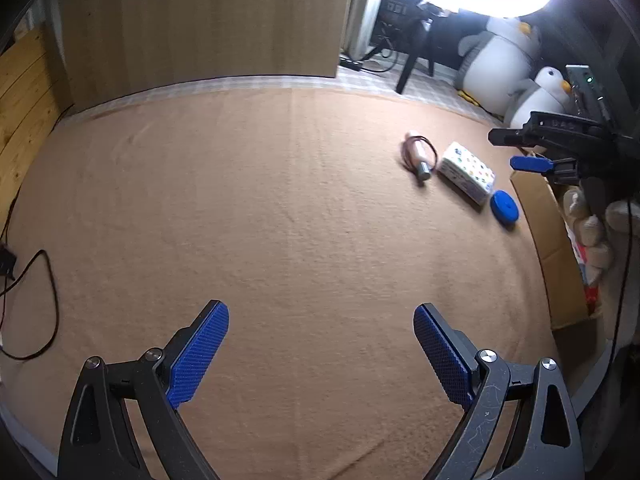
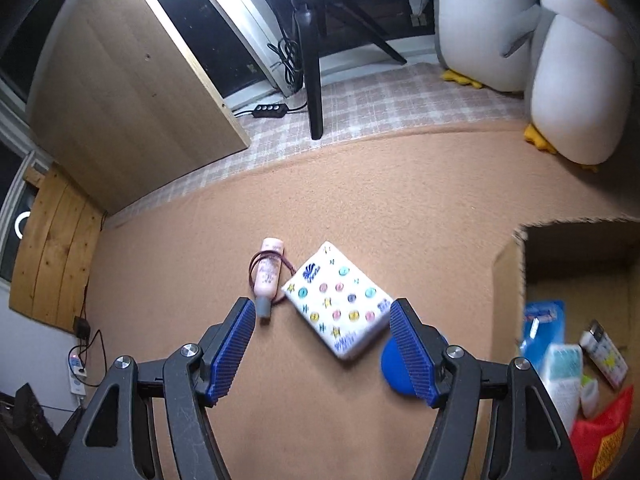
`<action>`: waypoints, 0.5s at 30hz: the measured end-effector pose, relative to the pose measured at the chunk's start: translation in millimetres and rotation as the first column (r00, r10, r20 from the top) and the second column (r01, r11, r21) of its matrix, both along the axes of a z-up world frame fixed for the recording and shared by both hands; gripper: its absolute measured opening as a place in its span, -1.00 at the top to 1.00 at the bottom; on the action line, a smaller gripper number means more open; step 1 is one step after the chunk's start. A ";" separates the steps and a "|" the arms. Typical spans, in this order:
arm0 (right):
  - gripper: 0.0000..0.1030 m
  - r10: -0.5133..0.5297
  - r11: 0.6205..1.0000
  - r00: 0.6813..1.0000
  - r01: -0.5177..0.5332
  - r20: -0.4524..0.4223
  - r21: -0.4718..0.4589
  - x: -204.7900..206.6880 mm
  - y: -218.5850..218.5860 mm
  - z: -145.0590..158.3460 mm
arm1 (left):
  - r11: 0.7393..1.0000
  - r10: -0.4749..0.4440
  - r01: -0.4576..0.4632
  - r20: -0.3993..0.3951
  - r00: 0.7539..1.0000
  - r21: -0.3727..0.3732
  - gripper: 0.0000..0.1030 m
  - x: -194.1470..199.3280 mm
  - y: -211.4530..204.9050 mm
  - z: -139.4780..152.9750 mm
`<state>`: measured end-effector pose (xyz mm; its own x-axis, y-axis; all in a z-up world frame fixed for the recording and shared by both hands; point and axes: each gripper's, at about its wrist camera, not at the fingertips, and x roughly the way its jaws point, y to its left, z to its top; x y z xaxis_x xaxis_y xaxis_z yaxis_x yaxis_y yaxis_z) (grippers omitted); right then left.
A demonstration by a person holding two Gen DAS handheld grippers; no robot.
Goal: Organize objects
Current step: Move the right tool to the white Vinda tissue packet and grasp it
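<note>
- Three loose things lie on my tan blanket (image 1: 260, 220): a pink bottle (image 2: 269, 272) with a dark cord looped round it, a white spotted packet (image 2: 340, 300) just beside it, and a blue disc (image 1: 504, 206) at the packet's near corner.
- Wide bare blanket spreads to the left of them; its far edge meets a checked mat (image 2: 360, 96), with a wooden cabinet (image 1: 208, 20) standing behind.
- My cardboard box (image 2: 508, 272) stands open at the right edge, packets already inside; two plush penguins (image 2: 572, 80) crowd the far right corner.
- A tripod leg (image 2: 314, 80) stands on the mat beyond.
- My left gripper (image 1: 320, 344) is spread over empty blanket, gripping nothing.
- My right gripper (image 2: 322, 344) is spread above the packet's near corner, pads apart; the disc is partly hidden behind its right finger.
</note>
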<state>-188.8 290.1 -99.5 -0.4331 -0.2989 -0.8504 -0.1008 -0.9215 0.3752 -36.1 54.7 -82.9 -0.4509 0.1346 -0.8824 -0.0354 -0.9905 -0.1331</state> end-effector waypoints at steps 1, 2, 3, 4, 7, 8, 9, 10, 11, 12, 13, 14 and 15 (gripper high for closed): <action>-0.28 -0.003 1.000 1.000 0.003 0.004 0.002 -3.4 -0.7 -2.4 | 1.000 0.004 -0.004 0.000 1.000 0.001 -0.86 0.6 -3.7 0.2; -0.25 -0.006 1.000 1.000 0.006 0.008 0.002 -6.8 -1.3 -5.1 | 1.000 0.007 -0.007 0.000 1.000 0.001 -0.86 0.8 -6.5 0.2; -0.19 -0.008 1.000 1.000 0.008 0.014 -0.004 -10.7 -1.7 -8.4 | 1.000 0.010 -0.010 0.000 1.000 0.001 -0.86 1.3 -9.3 0.2; -0.15 -0.010 1.000 1.000 0.010 0.020 -0.011 -13.6 -1.6 -11.6 | 1.000 0.013 -0.013 0.001 1.000 0.002 -0.86 1.6 -10.5 0.5; -0.06 -0.020 1.000 0.999 0.020 0.038 -0.012 -23.6 -0.5 -21.4 | 1.000 0.018 -0.018 0.003 1.000 0.004 -0.86 1.8 -13.8 -0.3; -0.01 -0.023 1.000 0.999 0.024 0.045 -0.006 -27.3 0.0 -24.8 | 1.000 0.019 -0.019 0.003 1.000 0.005 -0.86 1.8 -14.3 -0.1; 0.02 -0.030 1.000 0.998 0.030 0.052 -0.006 -31.0 0.8 -28.6 | 1.000 0.020 -0.020 0.003 1.000 0.005 -0.86 2.2 -15.2 0.1; 0.04 -0.034 0.999 0.998 0.035 0.058 -0.013 -34.0 1.8 -31.8 | 1.000 0.021 -0.021 0.003 1.000 0.004 -0.86 2.1 -16.0 0.0; 0.08 -0.039 0.999 0.997 0.040 0.062 -0.021 -36.5 3.1 -34.1 | 1.000 0.022 -0.022 0.003 1.000 0.004 -0.86 2.1 -16.8 -0.1; 0.11 -0.044 0.998 0.997 0.046 0.070 -0.031 -39.7 4.2 -37.6 | 1.000 0.024 -0.024 0.004 1.000 0.004 -0.86 2.3 -17.6 -0.2; 0.13 -0.046 0.998 0.996 0.049 0.076 -0.035 -41.8 4.3 -40.2 | 1.000 0.026 -0.026 0.005 1.000 0.004 -0.86 2.3 -18.6 -0.3; 0.16 -0.048 0.998 0.995 0.051 0.082 -0.037 -43.6 4.2 -42.8 | 1.000 0.028 -0.028 0.006 1.000 0.004 -0.86 2.3 -19.3 -0.5; 0.20 -0.047 0.998 0.995 0.050 0.087 -0.036 -44.7 3.9 -45.1 | 1.000 0.029 -0.029 0.006 1.000 0.004 -0.86 2.5 -20.0 -0.6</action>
